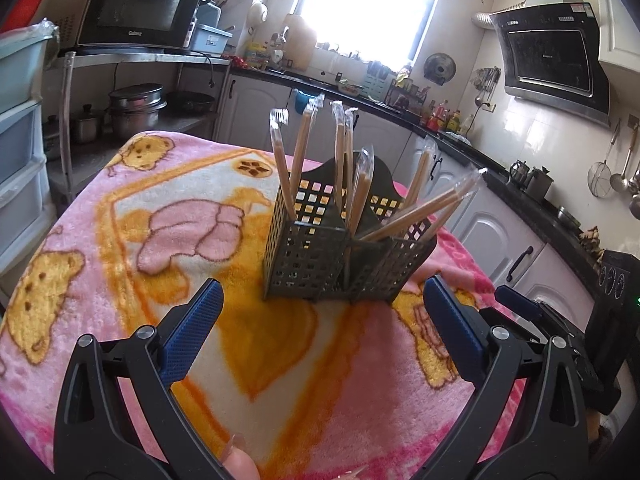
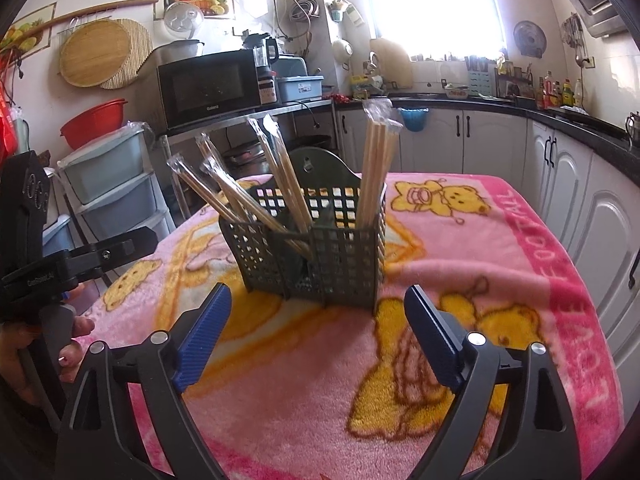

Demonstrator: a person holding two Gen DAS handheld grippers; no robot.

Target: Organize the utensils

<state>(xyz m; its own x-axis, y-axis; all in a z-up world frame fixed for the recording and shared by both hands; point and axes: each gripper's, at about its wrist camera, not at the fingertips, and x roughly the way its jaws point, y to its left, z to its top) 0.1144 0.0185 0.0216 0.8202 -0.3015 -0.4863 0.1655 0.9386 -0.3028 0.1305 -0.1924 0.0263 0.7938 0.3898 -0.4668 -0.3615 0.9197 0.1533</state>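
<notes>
While both grippers' jaws gape empty, caddy (image 2: 320, 248) stands mid-blanket (image 2: 460, 240), seemingly edge-clear.

A lived-in home kitchen.

Ahead of the grippers, white arched-door cabinets (image 2: 496, 136) run under a black countertop (image 2: 568, 118) below a bright window (image 2: 436, 4). Ahead-left sits a black microwave oven (image 2: 212, 86) on a steel shelf; ahead-right, a slanted black range hood (image 1: 548, 60) and hanging metal ladles (image 1: 624, 168).
</notes>
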